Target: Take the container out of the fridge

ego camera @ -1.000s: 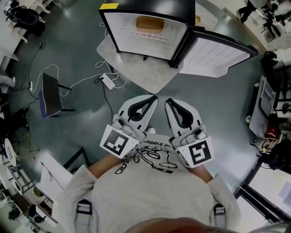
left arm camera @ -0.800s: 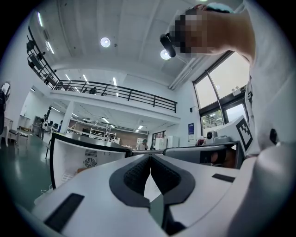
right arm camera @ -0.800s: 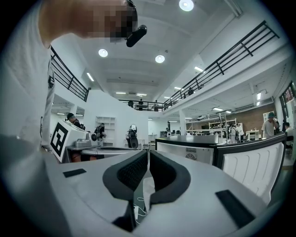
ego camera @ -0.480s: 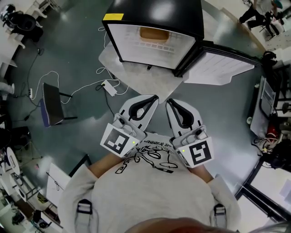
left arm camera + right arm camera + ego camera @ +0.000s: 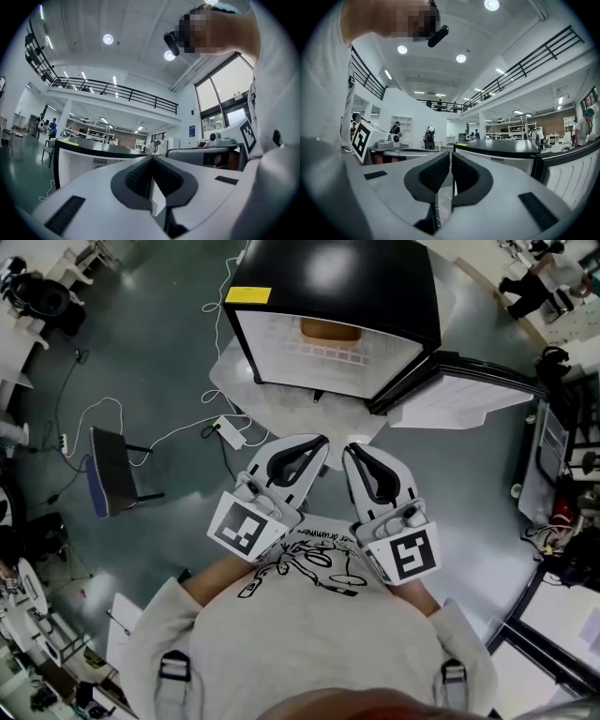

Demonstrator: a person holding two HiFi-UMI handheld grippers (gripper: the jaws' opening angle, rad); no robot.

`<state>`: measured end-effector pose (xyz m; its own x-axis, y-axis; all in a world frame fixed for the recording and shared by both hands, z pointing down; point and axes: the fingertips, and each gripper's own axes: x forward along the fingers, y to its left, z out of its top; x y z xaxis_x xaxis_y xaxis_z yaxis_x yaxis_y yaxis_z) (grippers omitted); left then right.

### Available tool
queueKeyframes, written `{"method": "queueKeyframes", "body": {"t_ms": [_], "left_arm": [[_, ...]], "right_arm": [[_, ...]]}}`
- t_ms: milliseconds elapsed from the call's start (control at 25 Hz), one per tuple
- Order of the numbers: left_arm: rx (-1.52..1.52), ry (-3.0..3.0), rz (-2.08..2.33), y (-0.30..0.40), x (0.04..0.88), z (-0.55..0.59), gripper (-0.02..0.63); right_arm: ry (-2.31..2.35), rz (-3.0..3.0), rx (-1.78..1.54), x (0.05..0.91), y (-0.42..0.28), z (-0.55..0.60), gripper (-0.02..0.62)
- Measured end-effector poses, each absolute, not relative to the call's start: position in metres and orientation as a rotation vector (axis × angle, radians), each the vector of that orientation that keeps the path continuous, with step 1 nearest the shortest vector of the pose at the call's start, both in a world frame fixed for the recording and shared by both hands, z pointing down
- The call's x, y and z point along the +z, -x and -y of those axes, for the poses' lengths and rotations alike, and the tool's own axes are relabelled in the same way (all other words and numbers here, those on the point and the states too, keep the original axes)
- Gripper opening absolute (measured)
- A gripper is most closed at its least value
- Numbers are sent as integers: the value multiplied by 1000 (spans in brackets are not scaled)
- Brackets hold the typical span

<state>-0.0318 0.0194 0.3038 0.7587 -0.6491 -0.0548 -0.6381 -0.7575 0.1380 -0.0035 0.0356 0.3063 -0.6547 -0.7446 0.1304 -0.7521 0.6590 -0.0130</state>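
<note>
— Where is the fridge?
— The fridge (image 5: pixel 333 277) stands on the floor ahead of the person, with its door (image 5: pixel 466 395) swung open to the right.
— And the container?
— The orange container (image 5: pixel 330 330) sits on a white shelf inside, towards the back. It is well apart from both pairs of fingers.
— How are the grippers held?
— The left gripper (image 5: pixel 322 440) and the right gripper (image 5: pixel 349 448) are side by side in front of the chest, pointing at the fridge. Each has its fingers (image 5: pixel 136 176) pressed together with nothing between them.
</note>
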Motion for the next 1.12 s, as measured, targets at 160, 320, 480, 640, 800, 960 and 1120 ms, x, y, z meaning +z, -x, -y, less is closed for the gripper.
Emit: {"method": "queueKeyframes", "body": {"t_ms": [160, 320, 480, 640, 800, 960, 1120], "left_arm": [[-156, -2844, 1035, 44, 304, -4, 17], [-146, -2842, 1019, 52, 306, 9, 17], [-151, -2835, 1005, 59, 309, 23, 17], [-147, -2833, 990, 63, 312, 36, 17], [-145, -2843, 976, 64, 311, 47, 17], [-162, -2858, 961, 58, 307, 53, 17], [-162, -2866, 946, 51, 306, 55, 17]], "right_arm": [[-1265, 2760, 83, 304, 18, -18, 37], [-1256, 2751, 91, 306, 27, -6, 37], [-1263, 2738, 94, 309, 35, 8, 37], [-1276, 2727, 102, 312, 38, 21, 37], [-1295, 2721, 100, 312, 37, 31, 37], [-1317, 2714, 96, 311, 32, 37, 37], [-1332, 2705, 89, 309, 25, 41, 37]]}}
